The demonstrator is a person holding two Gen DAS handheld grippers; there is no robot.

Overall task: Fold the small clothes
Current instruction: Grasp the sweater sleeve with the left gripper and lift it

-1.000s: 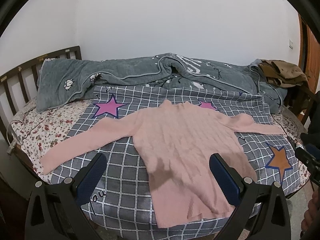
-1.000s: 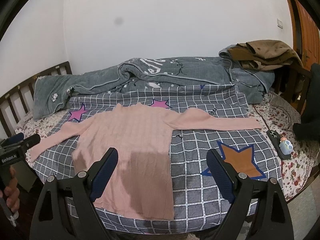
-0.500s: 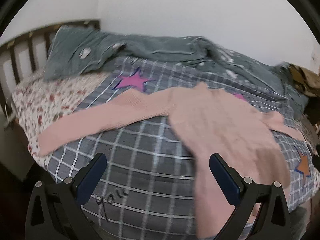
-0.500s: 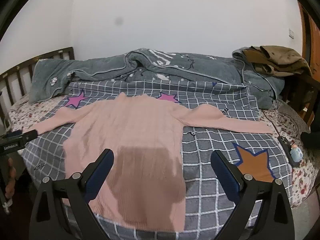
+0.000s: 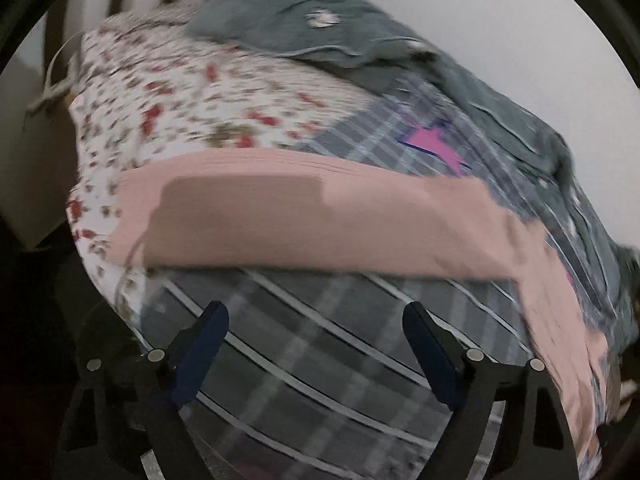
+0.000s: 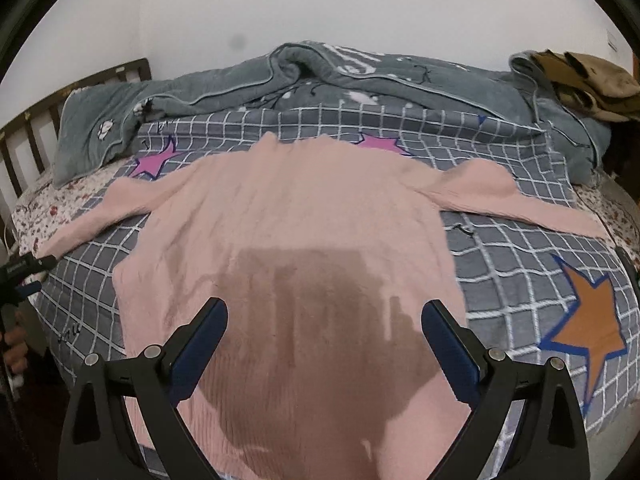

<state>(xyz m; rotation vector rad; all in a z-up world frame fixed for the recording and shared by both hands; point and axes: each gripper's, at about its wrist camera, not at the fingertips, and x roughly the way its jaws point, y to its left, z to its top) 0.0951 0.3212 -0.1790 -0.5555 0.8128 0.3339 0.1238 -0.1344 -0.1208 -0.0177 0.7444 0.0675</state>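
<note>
Sweater (image 6: pixel 296 216) whole rightward; leftward, seemingly 1 blurred sleeve (image 5: pixel 304 216).

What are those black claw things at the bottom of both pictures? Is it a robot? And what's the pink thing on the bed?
It is not a robot. A person holds one grabbing tool in each hand, and each tool has a small camera looking out along its two fingers. One picture comes from the left tool, the other from the right tool.

The pink thing is a sweater, spread flat on a grey checked blanket with stars. Behind it lies a rumpled grey quilt.

The left tool is aimed at one sweater sleeve, and its jaws are closing with nothing between them. That picture is blurred. The right tool is open over the sweater's body. Neither tool holds anything.
</note>
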